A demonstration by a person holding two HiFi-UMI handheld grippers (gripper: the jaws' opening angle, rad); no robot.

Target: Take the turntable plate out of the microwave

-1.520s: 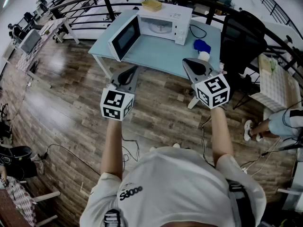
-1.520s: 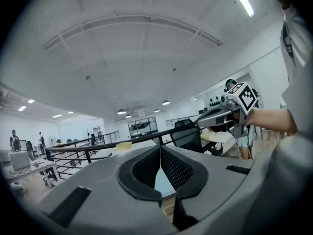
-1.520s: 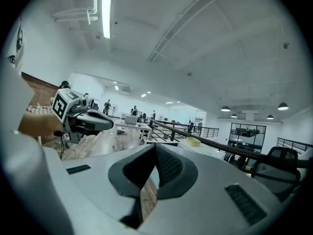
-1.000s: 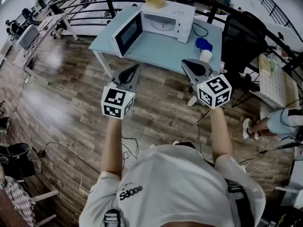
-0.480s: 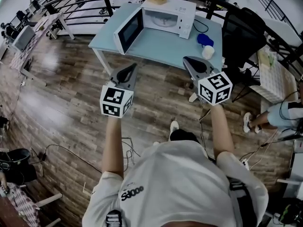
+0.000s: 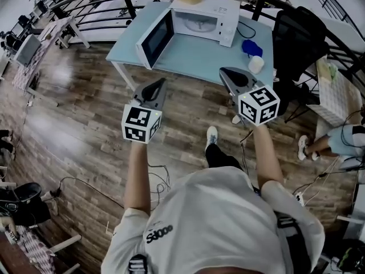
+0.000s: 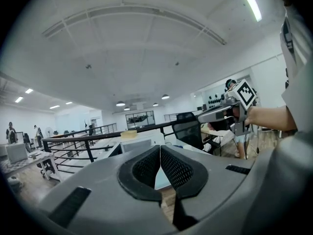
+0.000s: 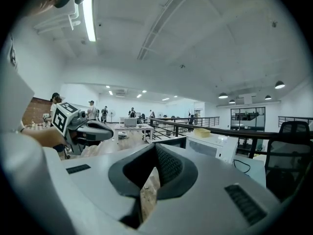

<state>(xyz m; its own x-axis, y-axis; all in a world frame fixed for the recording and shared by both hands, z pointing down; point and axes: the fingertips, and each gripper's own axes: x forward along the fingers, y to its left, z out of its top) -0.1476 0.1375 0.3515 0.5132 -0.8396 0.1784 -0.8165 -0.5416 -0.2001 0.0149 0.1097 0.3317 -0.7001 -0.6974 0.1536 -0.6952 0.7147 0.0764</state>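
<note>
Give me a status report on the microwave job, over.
Left gripper, right gripper shut, empty, short of the table. Turntable plate inside microwave, door open. Cup and blue cloth sit right of it.

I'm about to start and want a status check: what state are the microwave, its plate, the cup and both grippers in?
microwave: door swung open.
turntable plate: inside the microwave, not yet taken out.
left gripper: shut, empty.
right gripper: shut, empty.
white cup: upright.
</note>
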